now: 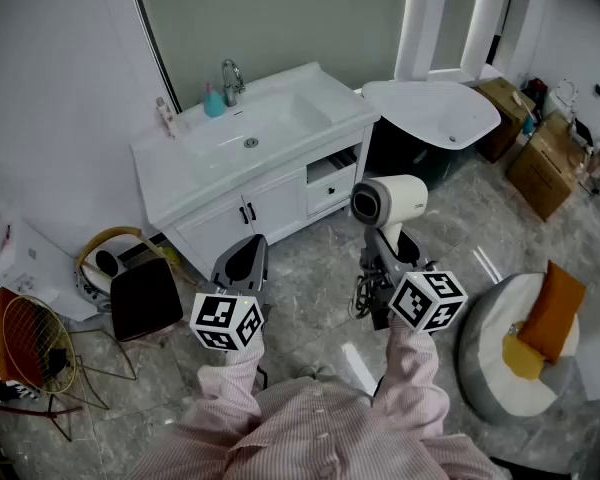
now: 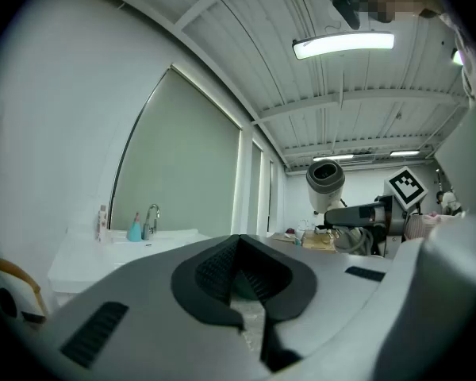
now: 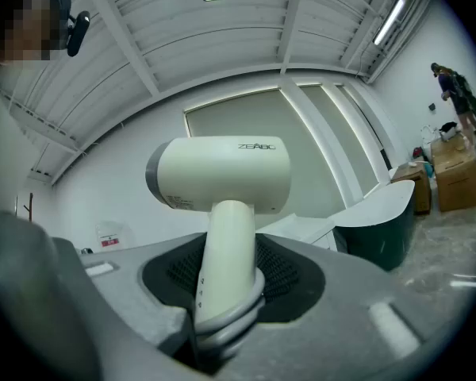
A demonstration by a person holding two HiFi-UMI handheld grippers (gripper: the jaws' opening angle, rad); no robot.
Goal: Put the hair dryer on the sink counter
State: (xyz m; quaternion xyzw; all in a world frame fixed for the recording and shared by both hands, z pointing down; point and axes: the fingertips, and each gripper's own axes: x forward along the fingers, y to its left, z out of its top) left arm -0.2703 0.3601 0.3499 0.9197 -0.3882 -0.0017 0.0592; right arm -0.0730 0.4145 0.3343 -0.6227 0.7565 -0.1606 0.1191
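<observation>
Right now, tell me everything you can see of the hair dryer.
The hair dryer is cream white, seemingly plastic, with a grey ring at one end. It stands upright, barrel level, handle clamped in the right gripper, a grey cord coiled round the handle's base. It hangs short of the sink counter.

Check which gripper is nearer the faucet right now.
Left. The left gripper sits in front of the sink cabinet, facing the faucet; the right gripper, holding the hair dryer, is farther right.

Bright, even ceiling strip light (image 2: 343,44) left soft shadow beneath the sink counter (image 1: 165,168); gripper views bowed, corners dark.
</observation>
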